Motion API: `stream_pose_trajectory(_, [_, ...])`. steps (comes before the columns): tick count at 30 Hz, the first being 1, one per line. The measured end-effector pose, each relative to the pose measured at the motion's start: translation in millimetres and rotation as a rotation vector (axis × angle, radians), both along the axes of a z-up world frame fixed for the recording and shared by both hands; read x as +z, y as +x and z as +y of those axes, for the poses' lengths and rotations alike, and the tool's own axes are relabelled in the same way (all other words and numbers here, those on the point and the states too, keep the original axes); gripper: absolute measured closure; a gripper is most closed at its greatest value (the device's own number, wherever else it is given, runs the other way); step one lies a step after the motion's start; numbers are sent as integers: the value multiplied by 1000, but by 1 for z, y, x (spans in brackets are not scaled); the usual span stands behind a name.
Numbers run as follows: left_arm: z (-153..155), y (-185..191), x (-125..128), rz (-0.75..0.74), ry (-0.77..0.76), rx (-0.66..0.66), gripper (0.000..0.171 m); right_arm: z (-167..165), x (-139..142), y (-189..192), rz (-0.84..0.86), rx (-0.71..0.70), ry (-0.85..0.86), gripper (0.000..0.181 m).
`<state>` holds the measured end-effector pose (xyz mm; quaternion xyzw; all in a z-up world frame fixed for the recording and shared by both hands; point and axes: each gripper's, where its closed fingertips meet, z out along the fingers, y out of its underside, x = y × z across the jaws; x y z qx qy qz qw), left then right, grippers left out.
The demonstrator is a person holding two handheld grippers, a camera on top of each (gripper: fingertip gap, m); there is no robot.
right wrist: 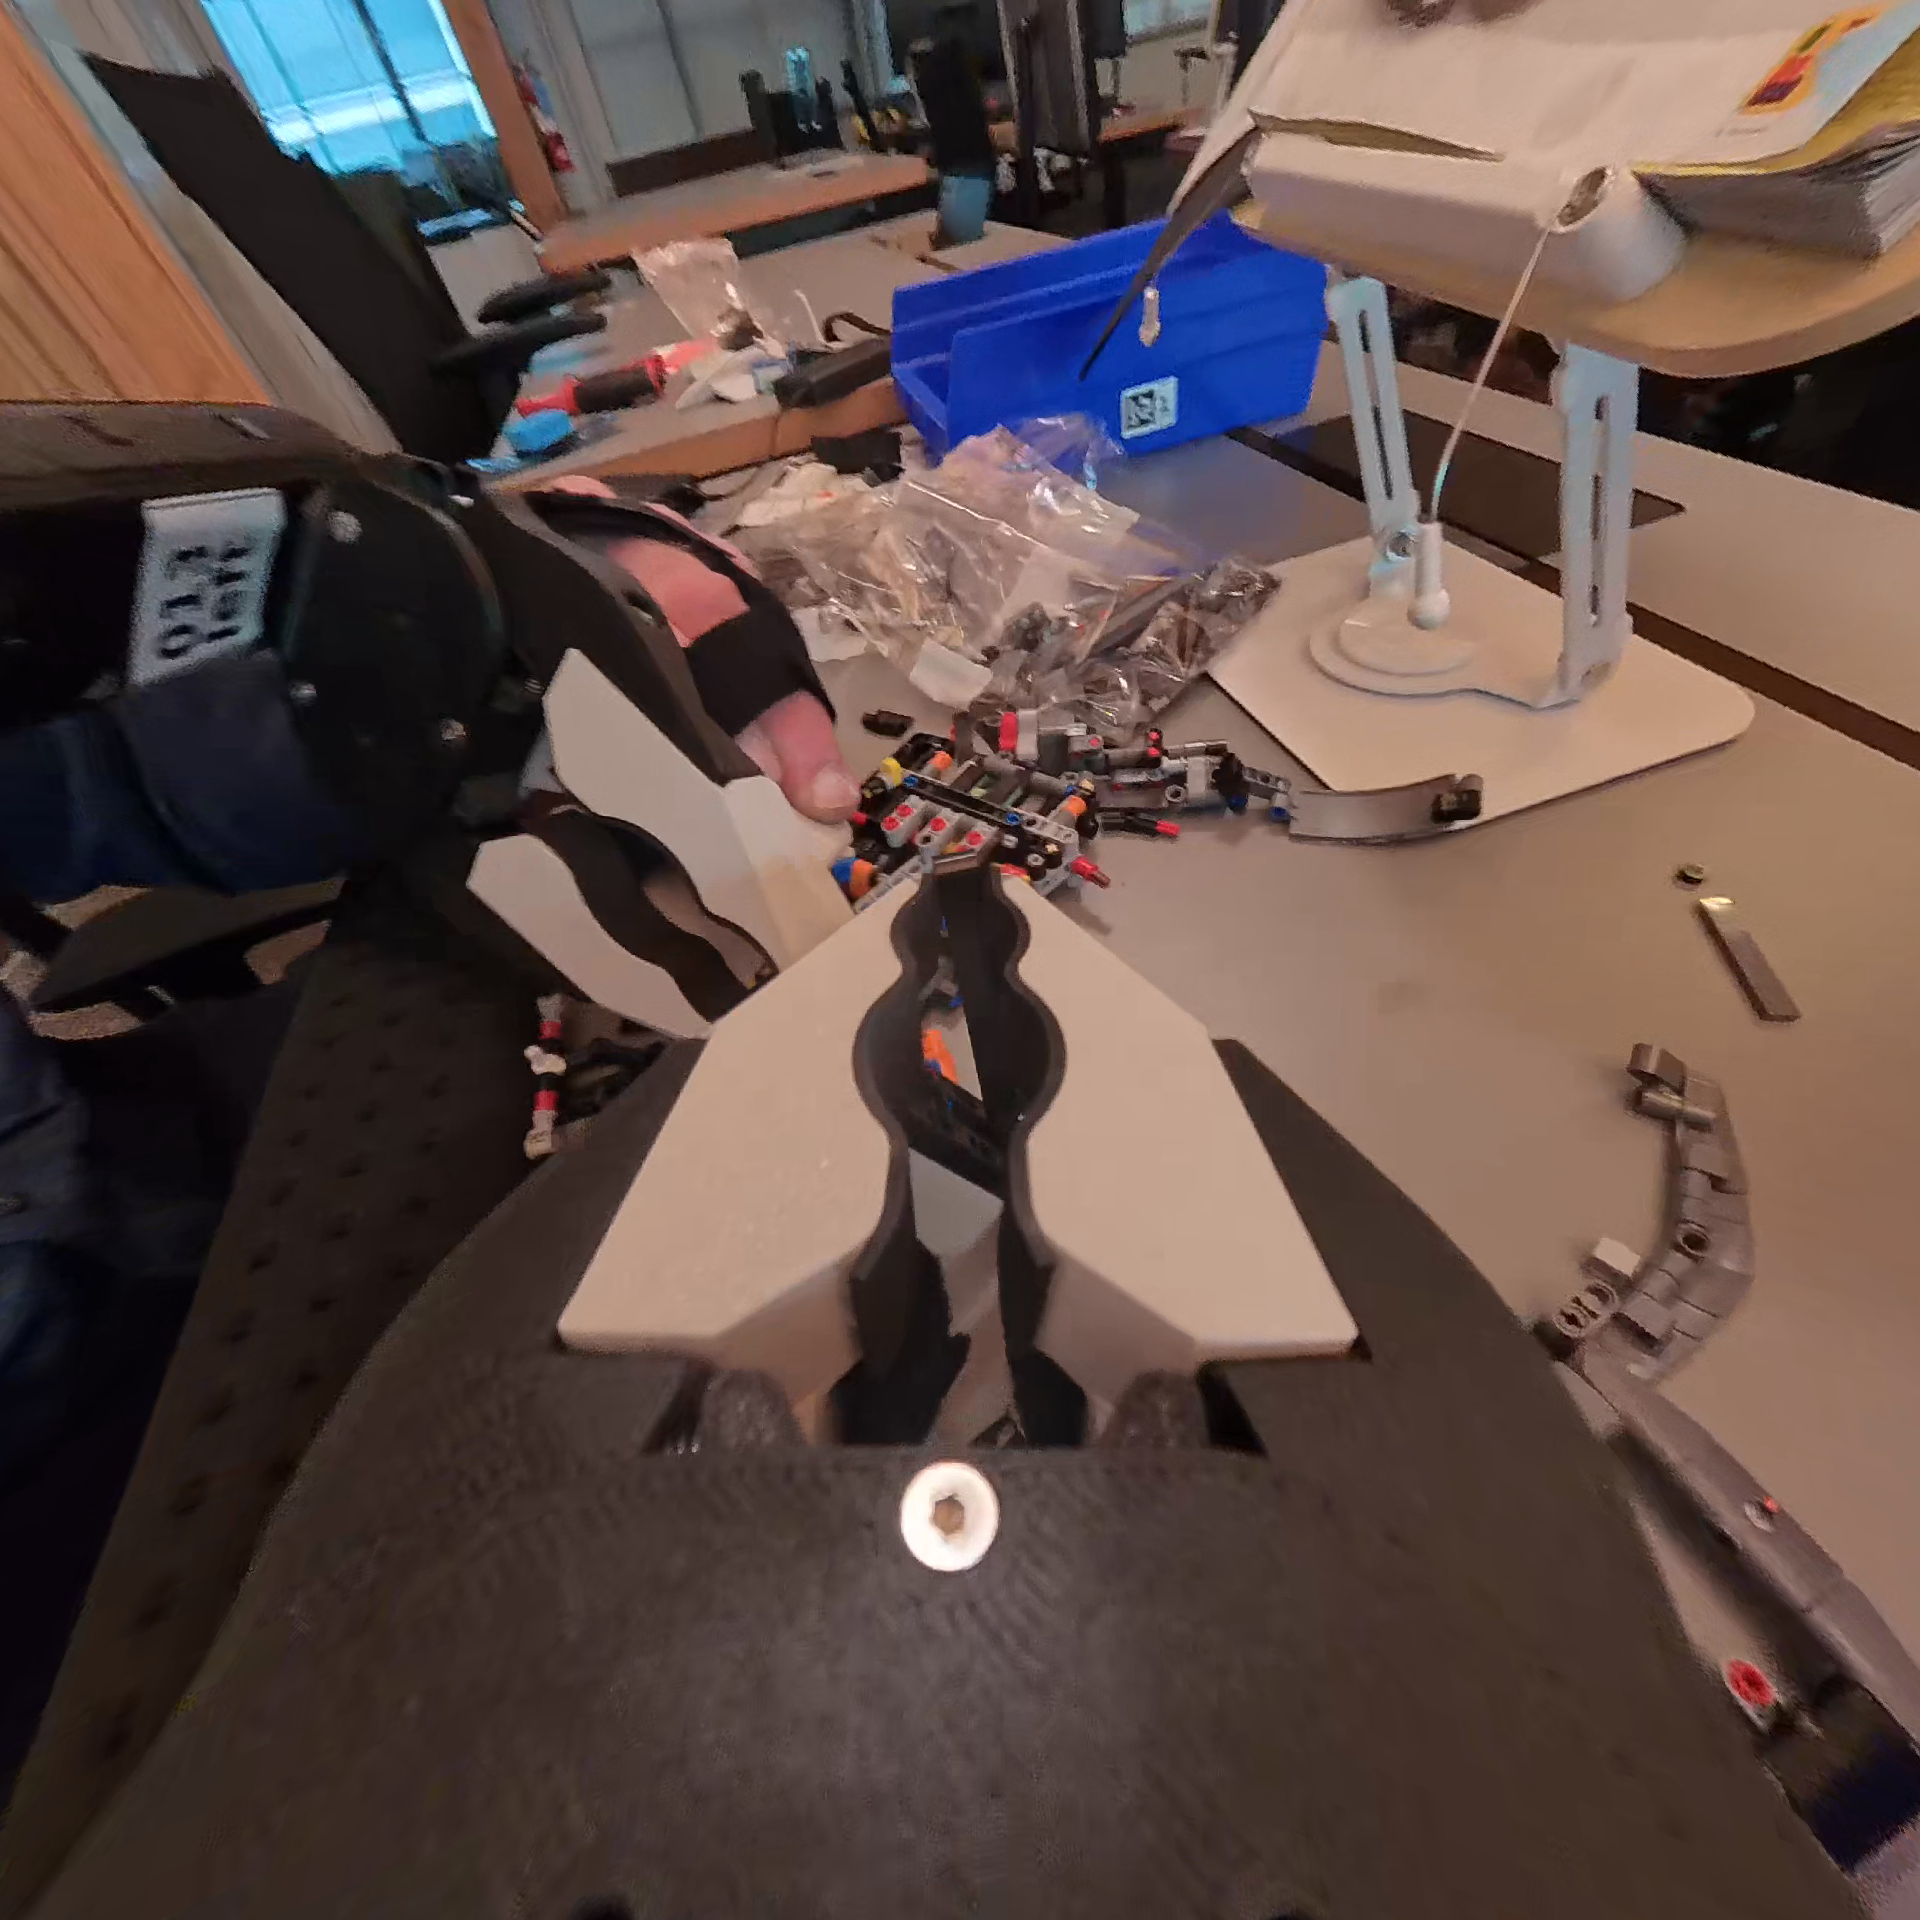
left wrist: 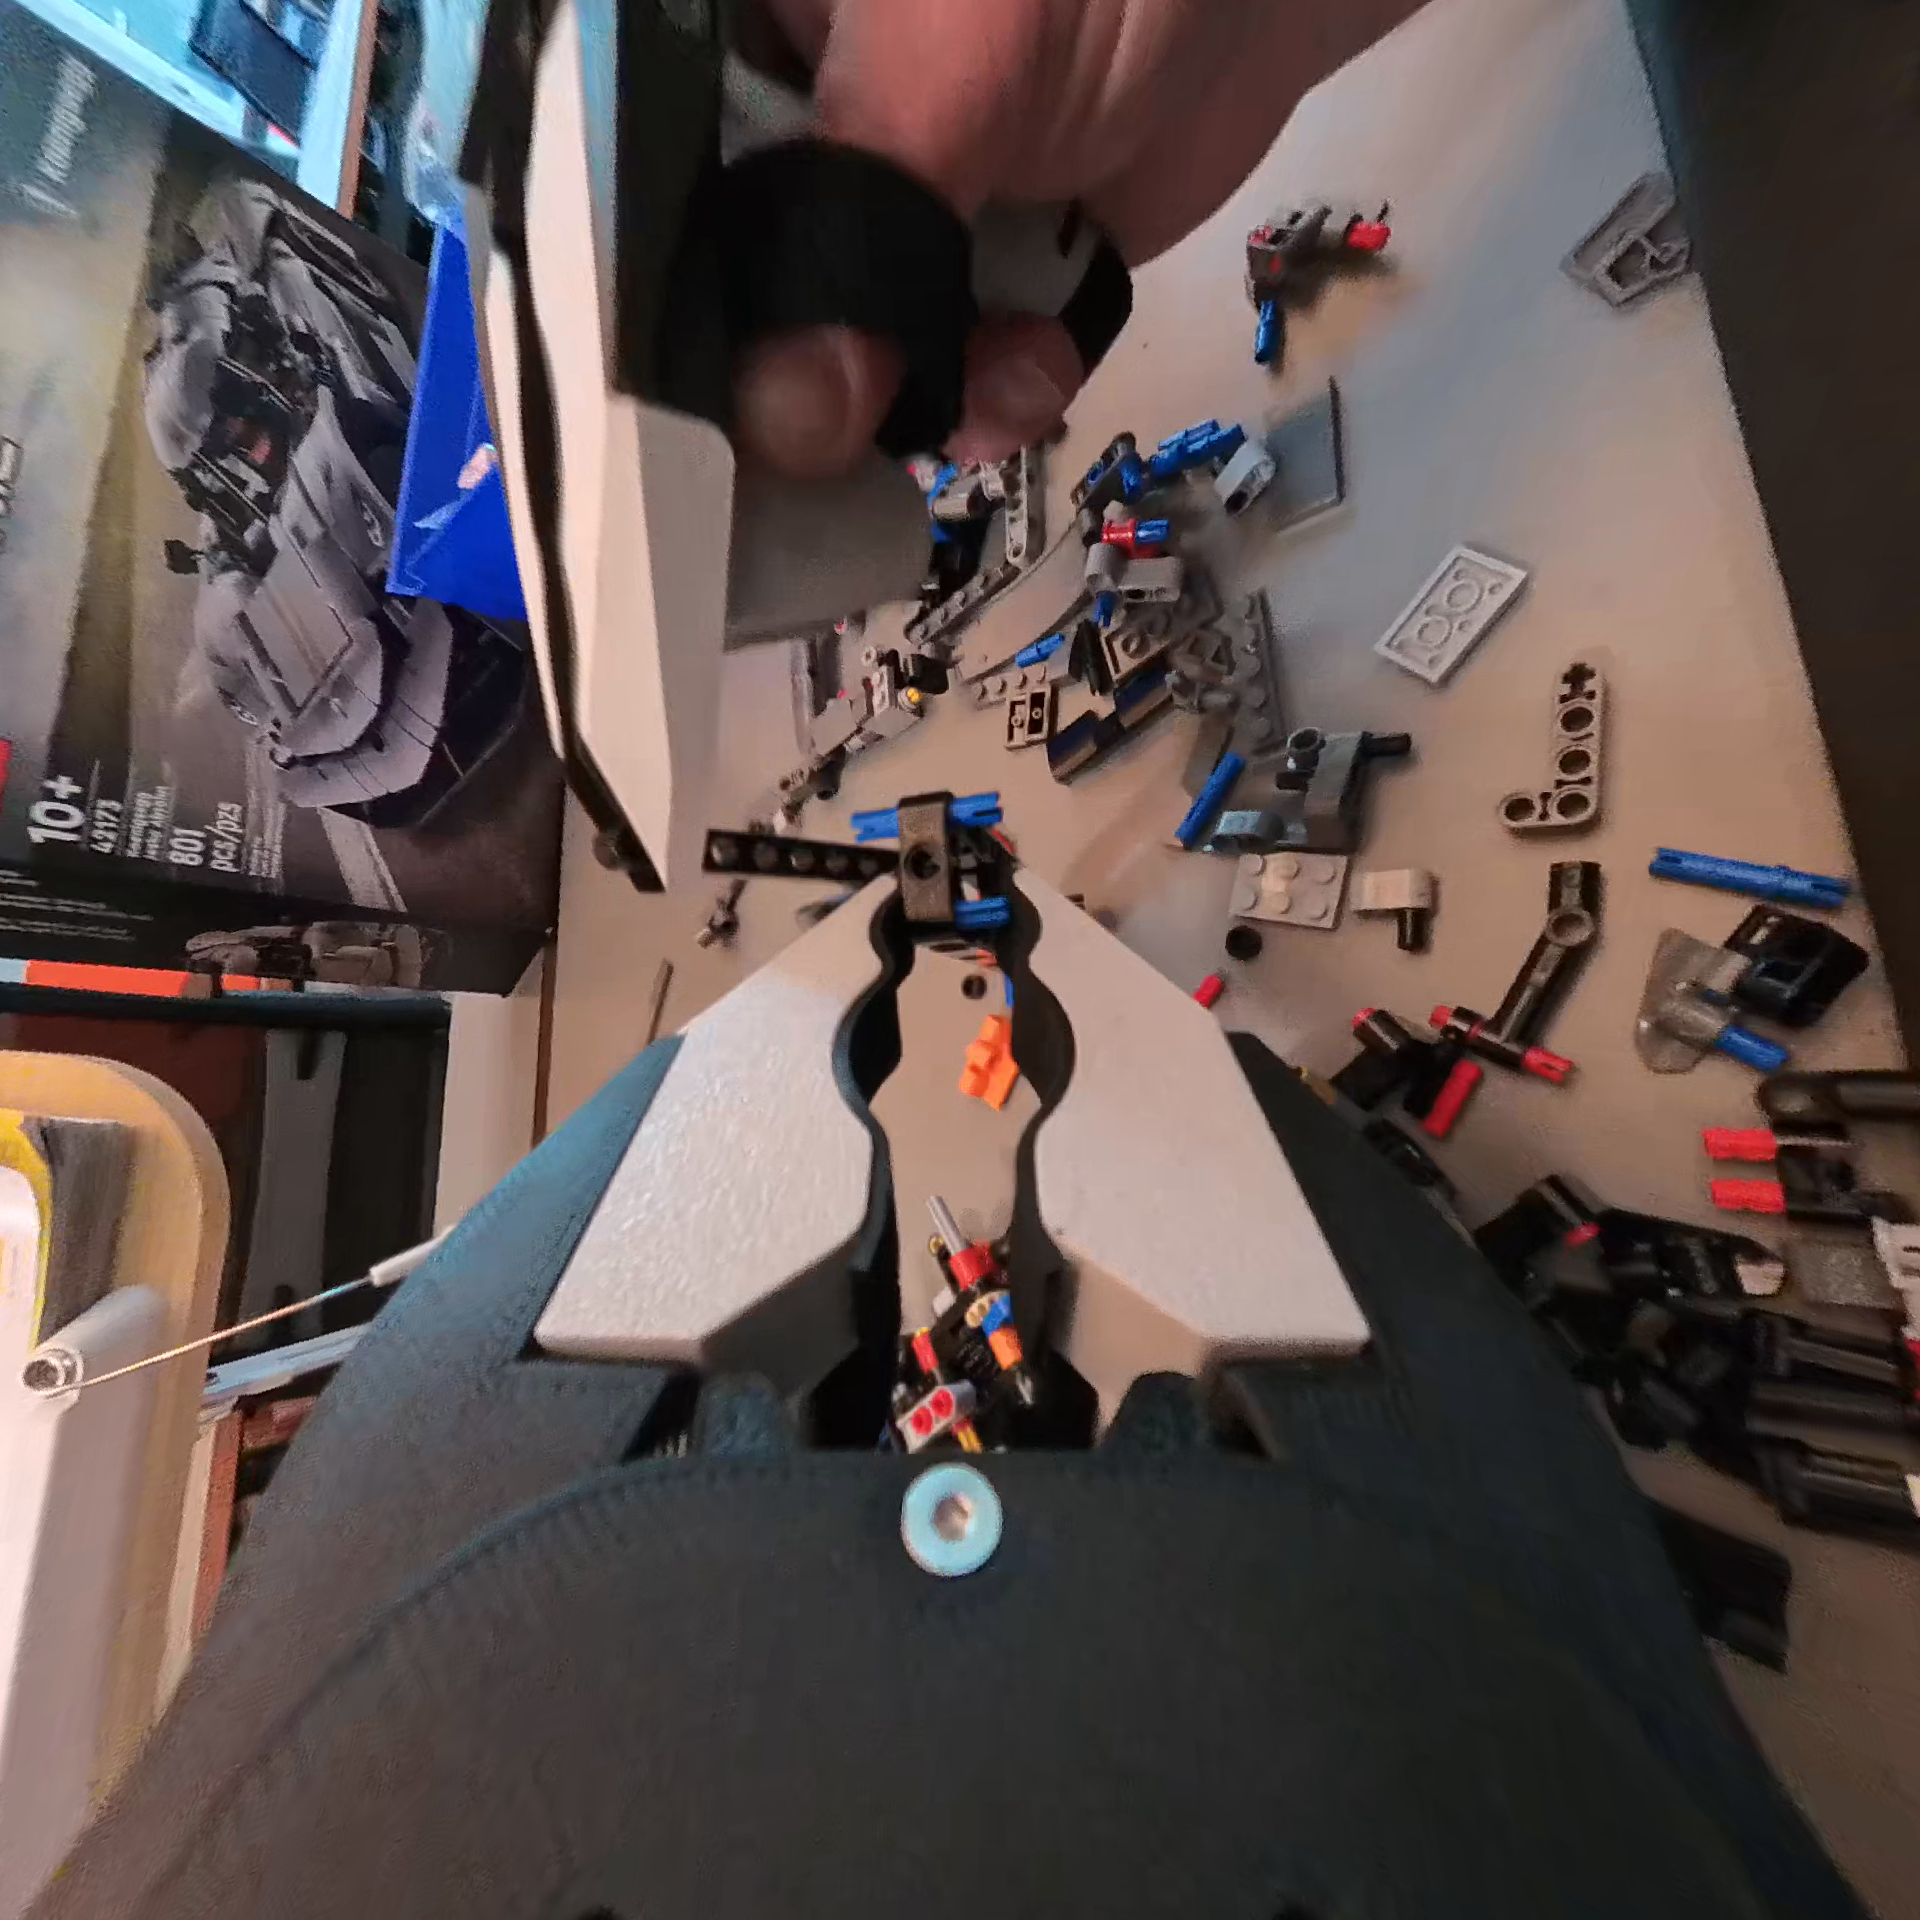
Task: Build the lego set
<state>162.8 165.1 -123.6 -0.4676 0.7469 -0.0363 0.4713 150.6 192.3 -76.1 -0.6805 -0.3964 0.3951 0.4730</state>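
My left gripper (left wrist: 940, 883) is shut on a small black connector block with blue pins (left wrist: 928, 854), and a black holed beam (left wrist: 790, 858) sticks out from the block to the left. My right gripper (right wrist: 962, 881) has its tips closed on a small dark grey piece (right wrist: 962, 864), held just in front of a multicoloured Lego chassis assembly (right wrist: 997, 805) on the table. The left gripper (right wrist: 665, 831) and the gloved hand that holds it come in beside it from the left. Through the right gripper's gap a black beam with blue and orange bits (right wrist: 954, 1114) shows below.
Loose grey, black, blue and red parts (left wrist: 1143, 582) lie scattered on the beige table, with black parts (left wrist: 1714, 1330) heaped at the right. The set's box (left wrist: 260, 540) stands at the left. Plastic part bags (right wrist: 997, 551), a blue bin (right wrist: 1112, 322), a white stand (right wrist: 1475, 644) and a grey curved piece (right wrist: 1683, 1247) surround the work area.
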Motion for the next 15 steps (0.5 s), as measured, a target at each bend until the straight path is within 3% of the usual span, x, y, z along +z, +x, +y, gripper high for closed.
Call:
stream_pose_trajectory(11, [6, -8, -8, 26, -80, 21, 158, -9, 18, 9, 151, 95, -40, 177])
stream_pose_trajectory(15, [12, -14, -7, 0, -156, 48, 139, -14, 27, 13, 226, 140, -61, 177])
